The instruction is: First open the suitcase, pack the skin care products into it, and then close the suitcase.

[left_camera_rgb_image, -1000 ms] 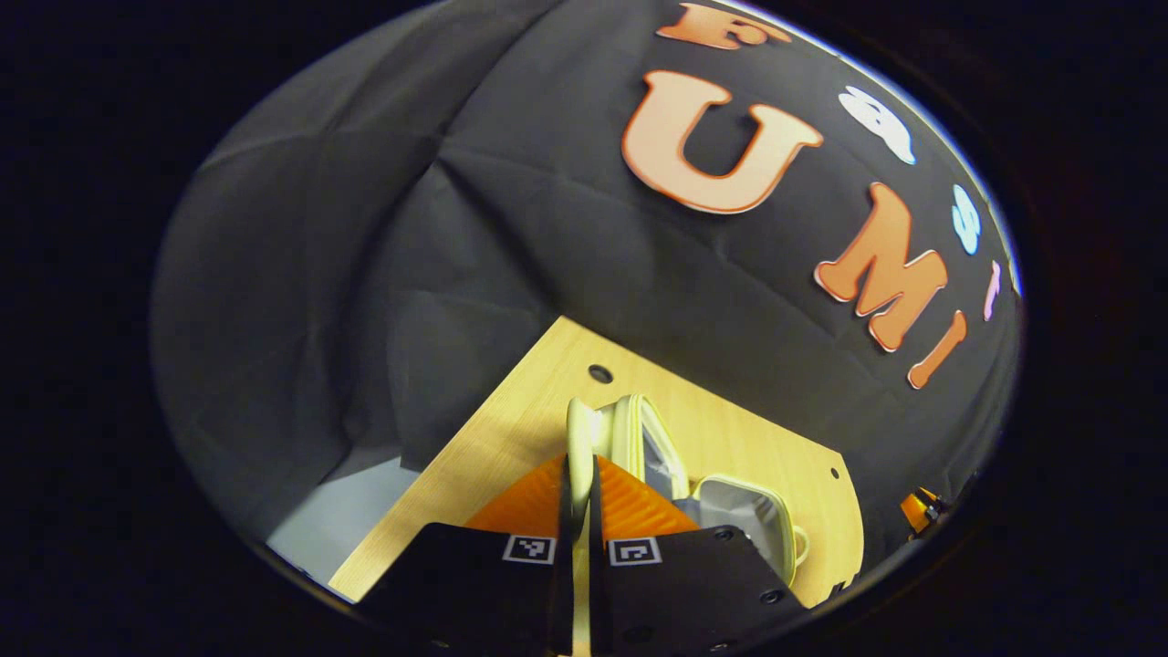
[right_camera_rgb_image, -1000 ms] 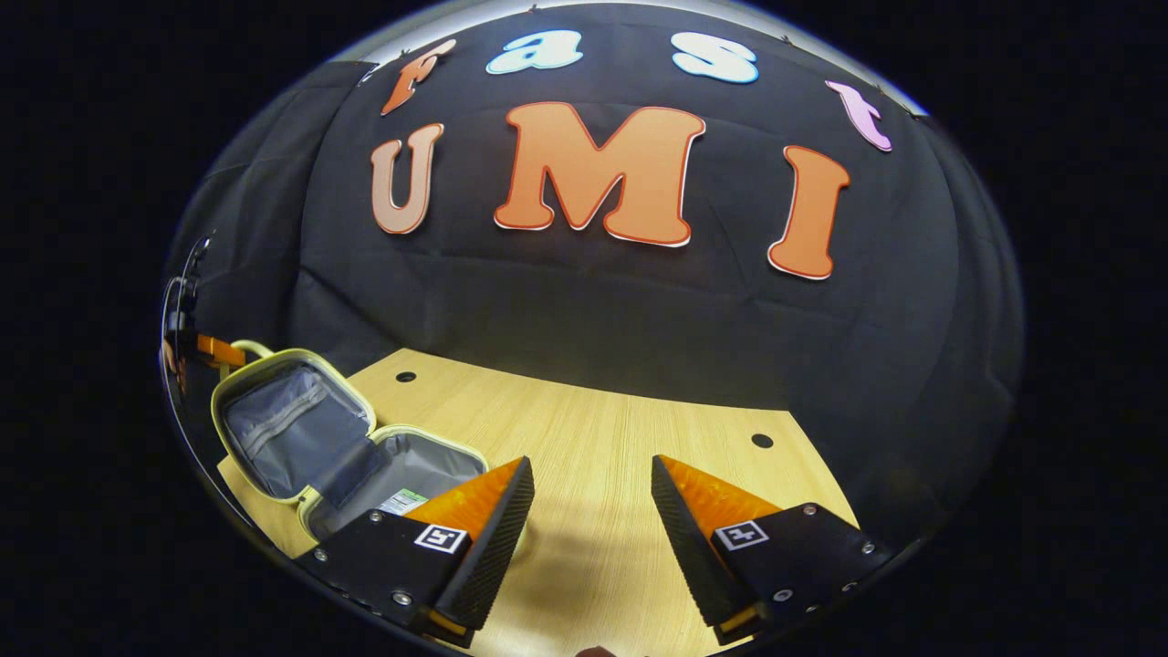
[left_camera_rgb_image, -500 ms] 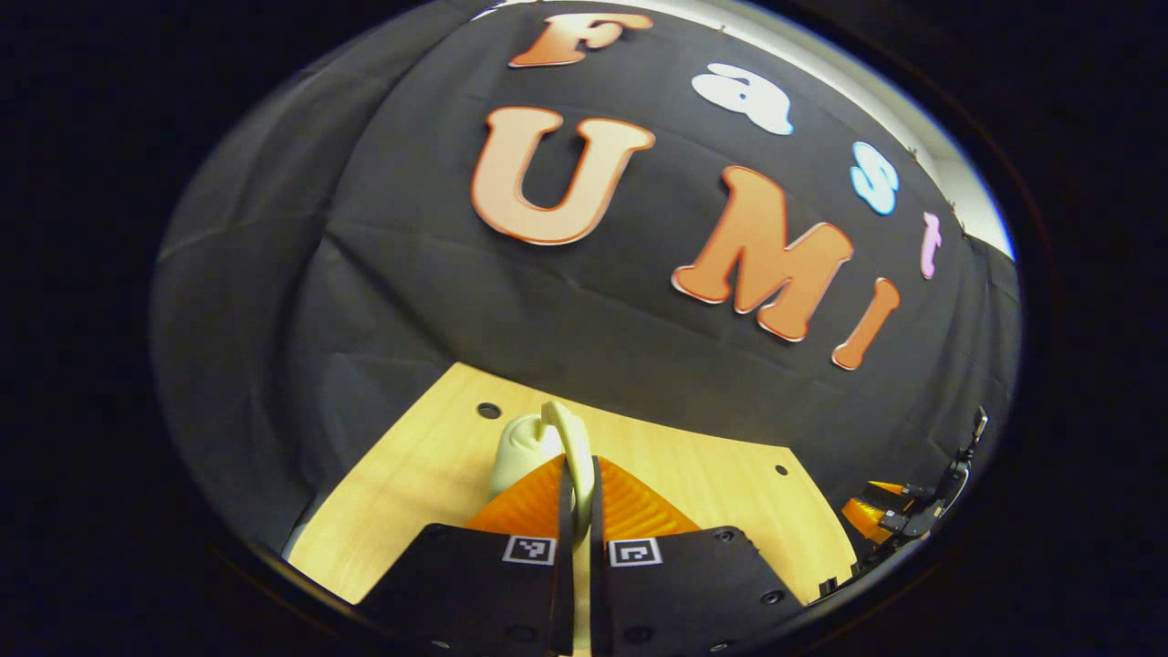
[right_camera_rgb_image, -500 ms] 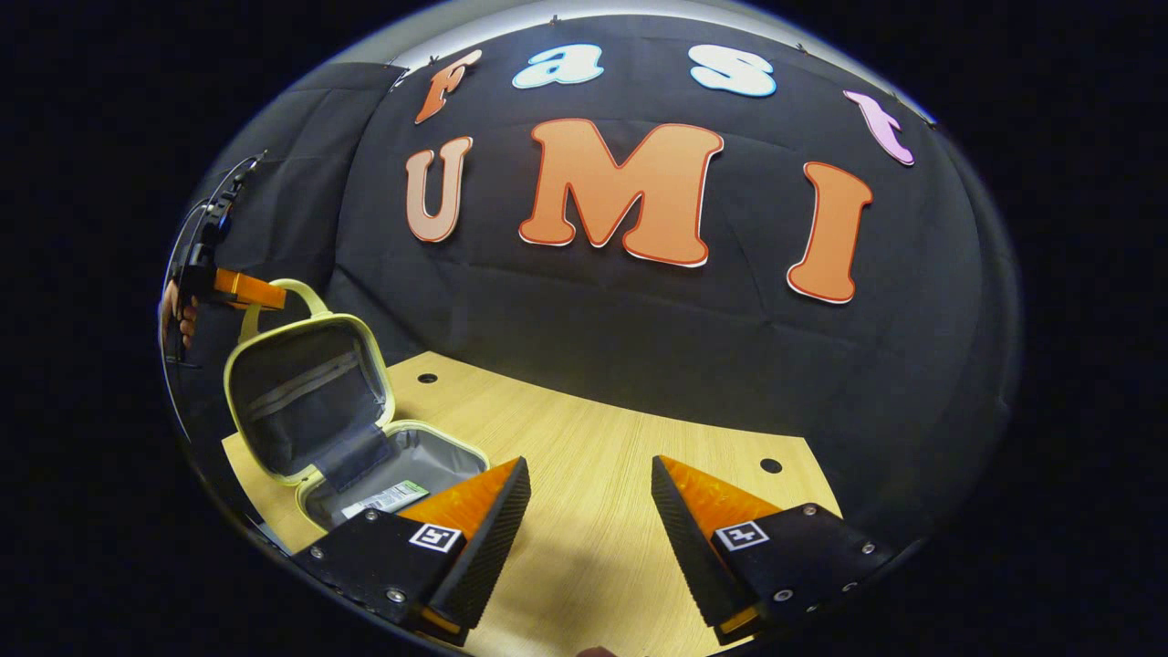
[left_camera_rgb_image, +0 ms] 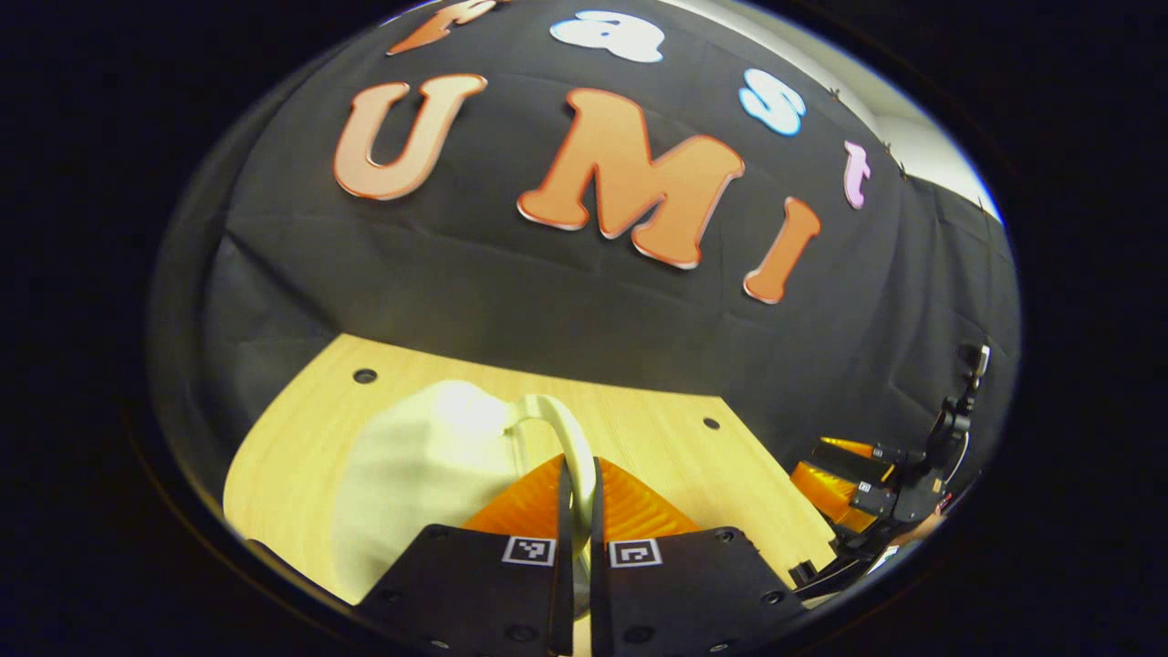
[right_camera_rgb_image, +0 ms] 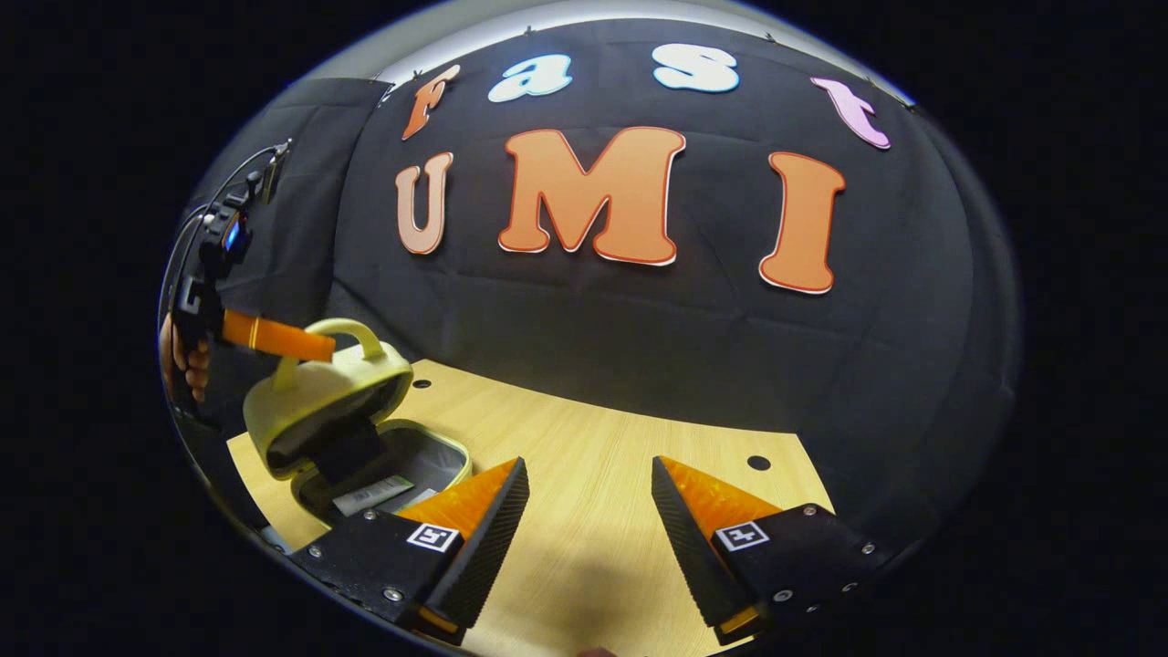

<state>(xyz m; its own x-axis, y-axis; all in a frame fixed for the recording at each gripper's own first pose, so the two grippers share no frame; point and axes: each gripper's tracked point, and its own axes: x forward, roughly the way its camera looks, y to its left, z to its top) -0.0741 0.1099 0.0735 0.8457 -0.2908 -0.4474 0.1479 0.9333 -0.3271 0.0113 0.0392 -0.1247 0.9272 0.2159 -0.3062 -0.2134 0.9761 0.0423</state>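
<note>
My left tool (left_camera_rgb_image: 576, 497) is clamped on the pale handle (left_camera_rgb_image: 568, 438) of the suitcase lid (left_camera_rgb_image: 415, 484), both fingers pressing it between them. In the right gripper view that lid (right_camera_rgb_image: 324, 392) hangs tilted over the suitcase base (right_camera_rgb_image: 392, 461), partly lowered with a gap left on the side facing me. The suitcase sits near the left edge of the desk (right_camera_rgb_image: 593, 456), and inside the base I can see a packed item with a label (right_camera_rgb_image: 372, 493). My right tool (right_camera_rgb_image: 590, 502) has its fingers spread wide, holding nothing, hovering over bare wood near the front edge.

I judge this to be the closing step, with packing apparently done. The next move calls for lowering the handle so the lid's rim meets the base squarely. Whether a zip needs running afterwards I cannot tell from here.
</note>
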